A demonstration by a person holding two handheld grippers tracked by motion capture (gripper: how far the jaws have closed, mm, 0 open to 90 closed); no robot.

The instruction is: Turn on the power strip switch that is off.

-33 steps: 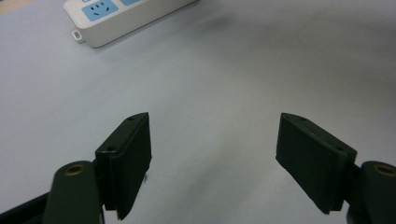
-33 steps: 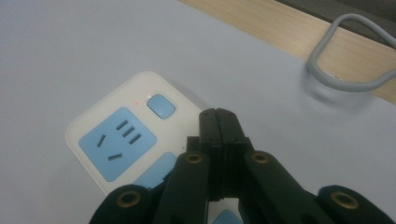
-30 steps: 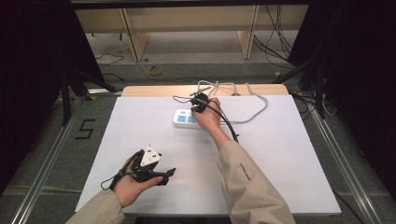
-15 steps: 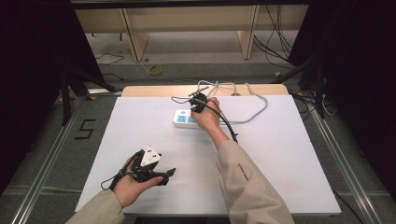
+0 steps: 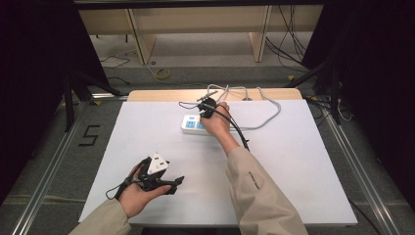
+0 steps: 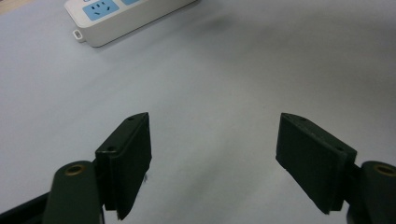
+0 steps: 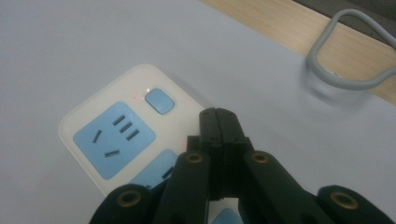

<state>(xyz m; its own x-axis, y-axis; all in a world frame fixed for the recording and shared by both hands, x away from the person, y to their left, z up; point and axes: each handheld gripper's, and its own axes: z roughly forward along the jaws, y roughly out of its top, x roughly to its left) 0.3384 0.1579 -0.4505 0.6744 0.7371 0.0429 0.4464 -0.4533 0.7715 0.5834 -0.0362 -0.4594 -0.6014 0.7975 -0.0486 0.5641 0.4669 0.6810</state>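
White tabletop (image 5: 303,166) spreading bare and wide around the near work, reaching out to the front and right edges. Nearest, at the left front, left gripper (image 5: 164,182) lying in the upturned left hand (image 5: 139,193), jaws standing well apart with nothing between, hovering over open surface in the left gripper view (image 6: 212,161). Farther in, beige sleeve (image 5: 257,193) stretching toward the table's middle. Beyond it, right gripper (image 5: 206,108) poised over the white power strip (image 5: 193,125), jaws pressed tight together on nothing (image 7: 217,122), tips sitting just beside the strip's blue button (image 7: 159,101) and blue socket face (image 7: 114,138). Farthest, grey cable (image 5: 264,115) looping from the strip across the bare wooden strip (image 5: 161,94) along the far edge.
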